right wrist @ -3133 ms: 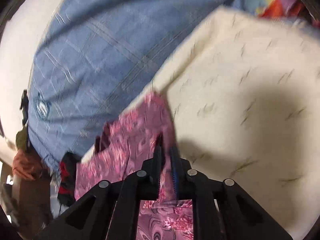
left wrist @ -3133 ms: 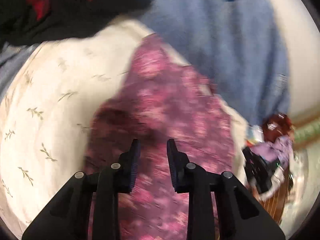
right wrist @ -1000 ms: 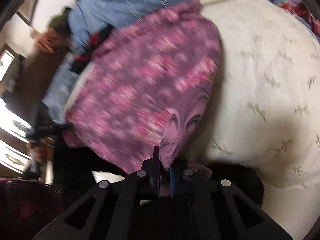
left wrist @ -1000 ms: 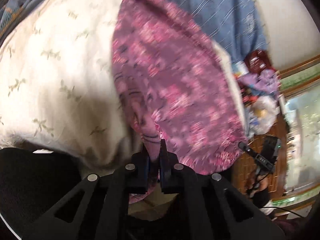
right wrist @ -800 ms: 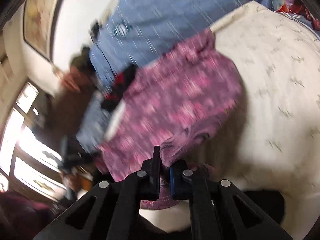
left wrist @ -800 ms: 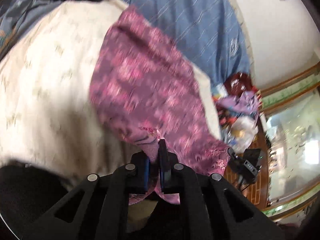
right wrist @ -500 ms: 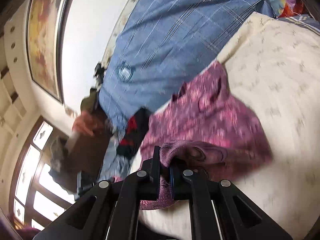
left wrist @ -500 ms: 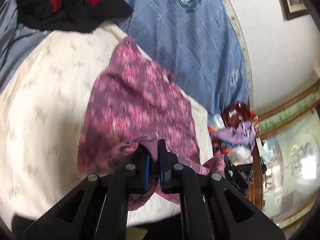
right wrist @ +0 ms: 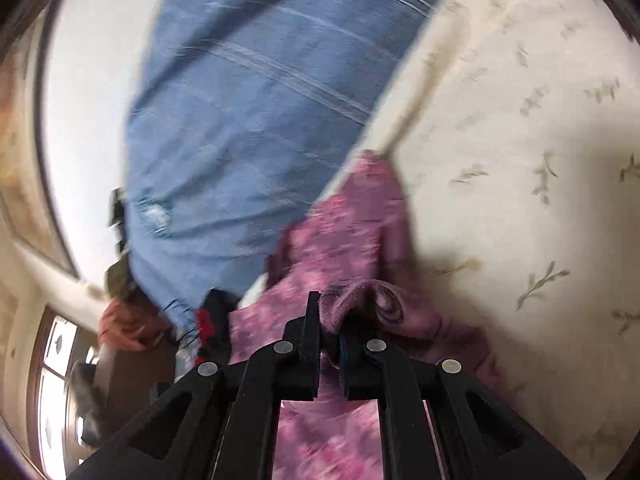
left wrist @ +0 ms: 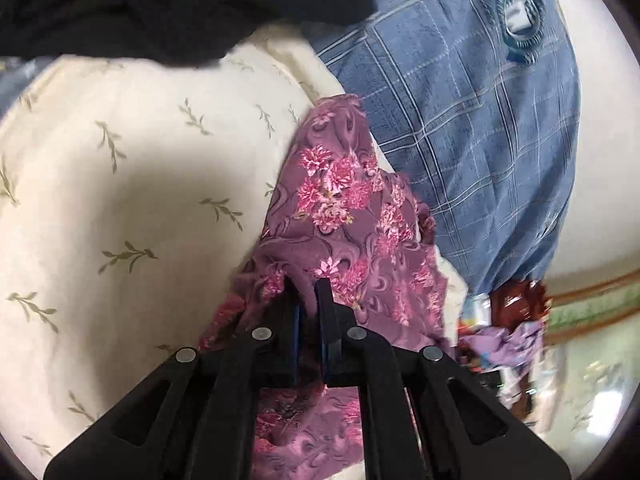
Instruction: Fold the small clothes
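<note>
A purple floral garment lies folded over itself on a cream leaf-print bedsheet. My left gripper is shut on a bunched edge of it, low over the sheet. In the right wrist view the same garment is blurred. A rolled fold of it sits between the fingers of my right gripper, whose jaws are opening while the pads still pinch the cloth. The part of the garment beneath both grippers is hidden.
A blue checked cloth covers the bed beyond the garment and also fills the upper left of the right wrist view. A black and red garment lies at the far end. Bright clutter sits off the bed's edge.
Both grippers have carried the garment's near edge forward over the rest of it, folding it in half. The wide spread of purple cloth has shrunk to a narrow strip.
</note>
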### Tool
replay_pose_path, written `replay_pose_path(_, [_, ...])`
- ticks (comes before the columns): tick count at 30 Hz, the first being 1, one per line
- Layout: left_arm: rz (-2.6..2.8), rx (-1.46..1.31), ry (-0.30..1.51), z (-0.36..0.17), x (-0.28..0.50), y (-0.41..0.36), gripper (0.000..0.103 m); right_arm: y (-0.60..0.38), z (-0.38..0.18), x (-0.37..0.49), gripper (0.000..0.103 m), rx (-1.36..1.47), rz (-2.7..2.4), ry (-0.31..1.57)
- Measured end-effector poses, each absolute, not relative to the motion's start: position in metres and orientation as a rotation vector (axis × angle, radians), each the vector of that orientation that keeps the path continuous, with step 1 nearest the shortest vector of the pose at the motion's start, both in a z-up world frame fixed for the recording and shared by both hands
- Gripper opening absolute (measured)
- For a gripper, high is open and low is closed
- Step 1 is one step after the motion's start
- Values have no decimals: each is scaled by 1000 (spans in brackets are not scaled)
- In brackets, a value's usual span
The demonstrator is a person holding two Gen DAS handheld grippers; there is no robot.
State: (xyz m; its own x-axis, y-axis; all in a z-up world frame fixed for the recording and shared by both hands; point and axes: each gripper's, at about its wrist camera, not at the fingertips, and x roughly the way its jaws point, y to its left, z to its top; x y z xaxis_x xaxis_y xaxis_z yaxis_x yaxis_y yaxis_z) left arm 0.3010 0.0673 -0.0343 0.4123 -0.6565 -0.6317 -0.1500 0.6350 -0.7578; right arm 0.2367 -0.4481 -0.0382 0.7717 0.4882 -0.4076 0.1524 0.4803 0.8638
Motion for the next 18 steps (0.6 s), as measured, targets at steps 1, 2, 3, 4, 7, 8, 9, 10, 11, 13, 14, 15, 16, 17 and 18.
replay_pose_path(1, [-391, -857, 1117, -31, 298, 69, 5, -450, -40, 238, 11, 1082, 225, 689])
replay_pose_path(2, [-407, -851, 1101, -26, 292, 70, 6, -450, -39, 236, 14, 1095, 243, 681])
replay_pose_path(3, [-424, -847, 1092, -22, 287, 70, 9, -450, -38, 235, 16, 1097, 254, 678])
replay_pose_path(4, [-447, -845, 1084, -18, 282, 70, 24, -449, -36, 231, 25, 1098, 267, 674])
replay_pose_path(7, [-492, -832, 1077, -9, 265, 63, 62, -446, -35, 220, 48, 1133, 317, 659])
replay_pose_path(8, [-509, -824, 1078, -7, 260, 58, 64, -444, -35, 217, 48, 1135, 328, 664])
replay_pose_path(9, [-527, -809, 1087, -8, 258, 52, 64, -441, -37, 217, 48, 1129, 341, 685])
replay_pose_path(10, [-537, -797, 1101, -9, 257, 48, 64, -438, -37, 217, 48, 1123, 348, 700])
replay_pose_path(11, [-542, -789, 1120, -12, 257, 43, 64, -434, -37, 217, 48, 1114, 356, 715])
replay_pose_path(13, [-545, -781, 1149, -17, 258, 37, 63, -427, -38, 218, 48, 1079, 355, 753])
replay_pose_path(14, [-543, -780, 1153, -18, 258, 36, 63, -426, -38, 216, 48, 1072, 360, 760])
replay_pose_path(15, [-544, -784, 1152, -18, 259, 36, 63, -425, -38, 213, 48, 1069, 371, 760])
replay_pose_path(16, [-544, -796, 1154, -19, 261, 37, 63, -424, -38, 212, 49, 1064, 373, 765])
replay_pose_path(17, [-543, -804, 1154, -18, 263, 38, 54, -423, -39, 214, 49, 1054, 370, 773])
replay_pose_path(18, [-544, -810, 1150, -18, 265, 38, 43, -421, -39, 217, 48, 1036, 360, 777])
